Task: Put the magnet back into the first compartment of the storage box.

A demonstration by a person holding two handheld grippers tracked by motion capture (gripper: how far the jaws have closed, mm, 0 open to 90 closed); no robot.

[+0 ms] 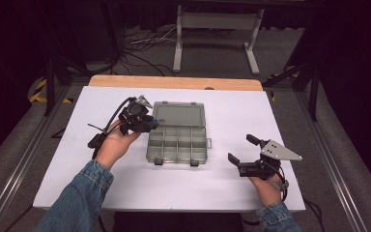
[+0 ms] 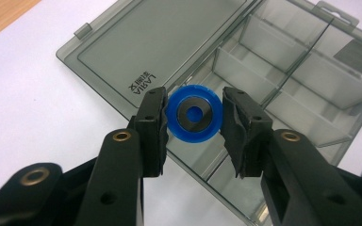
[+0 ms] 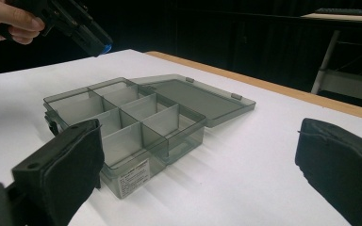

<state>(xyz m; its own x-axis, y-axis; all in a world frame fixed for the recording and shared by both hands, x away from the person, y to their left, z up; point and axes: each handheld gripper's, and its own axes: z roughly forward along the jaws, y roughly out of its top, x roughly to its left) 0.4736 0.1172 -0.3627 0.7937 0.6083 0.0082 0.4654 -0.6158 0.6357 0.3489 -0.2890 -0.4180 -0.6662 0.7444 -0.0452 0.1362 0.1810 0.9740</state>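
The left gripper (image 2: 194,125) holds a blue ring (image 2: 193,113) between its jaws, above the left edge of the open grey organizer box (image 1: 178,137) on the white tabletop (image 1: 251,116). The right gripper (image 1: 244,150) rests well apart, with its jaws wide and holding nothing.

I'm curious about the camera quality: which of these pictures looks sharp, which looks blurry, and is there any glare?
High view: evenly lit white table, dark surroundings, fairly soft detail. Left gripper view: the blue ring and lid lettering are sharp, with pale reflections on the clear organizer box. Right gripper view: the box is crisp, while the near black jaws look blurred.
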